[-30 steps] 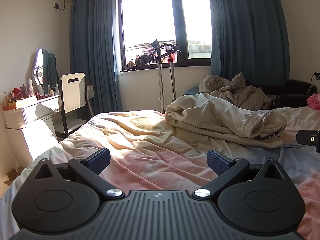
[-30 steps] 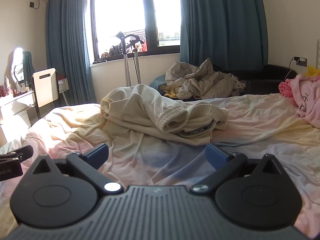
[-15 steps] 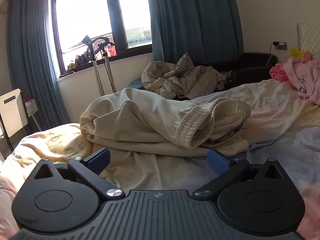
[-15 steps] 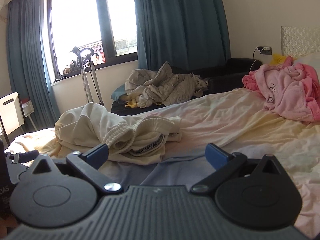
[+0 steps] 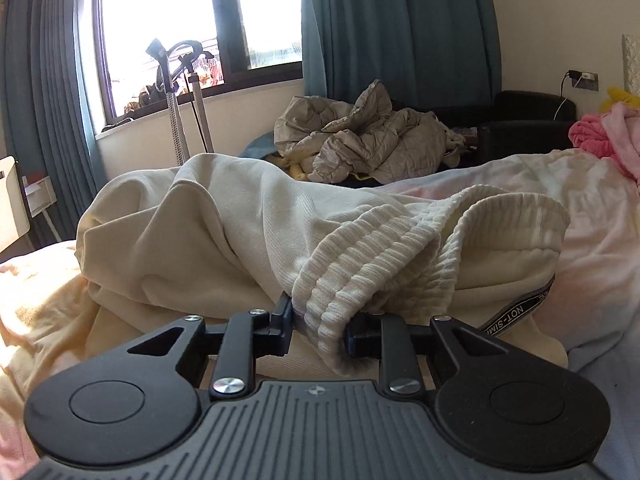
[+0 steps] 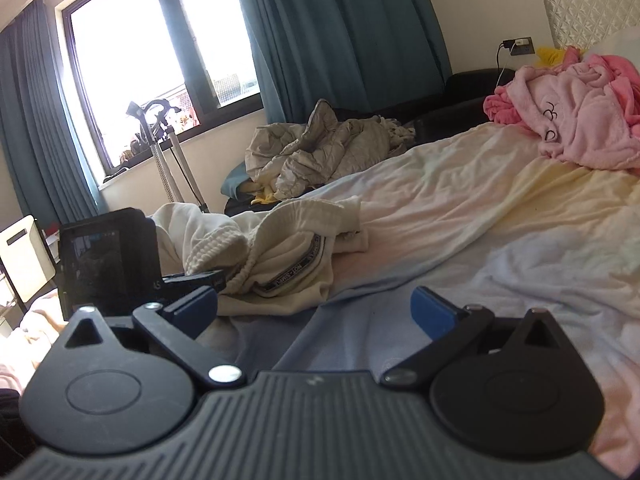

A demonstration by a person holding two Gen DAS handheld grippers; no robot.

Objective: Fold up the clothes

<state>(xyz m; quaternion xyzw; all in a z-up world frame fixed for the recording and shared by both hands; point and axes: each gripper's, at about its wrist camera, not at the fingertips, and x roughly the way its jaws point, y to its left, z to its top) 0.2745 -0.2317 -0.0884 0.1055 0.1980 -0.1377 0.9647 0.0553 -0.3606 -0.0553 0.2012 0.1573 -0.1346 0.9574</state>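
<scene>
Left hand-held gripper [image 5: 318,326] has just been closing, and its pads now pinch the ribbed waistband [image 5: 360,268] of the cream sweatpants [image 5: 224,232], which lie crumpled on the bed [image 5: 592,216] with a black lettered stripe [image 5: 516,316] showing along one side. Right hand-held gripper [image 6: 314,310] hangs with its blue pads wide apart over bare bedsheet, just beside the same garment, holding nothing. A pink robe [image 6: 576,116] lies bunched near the headboard, well apart from the sweatpants, and a grey quilt [image 6: 320,152] is heaped beyond the bed under the window.
</scene>
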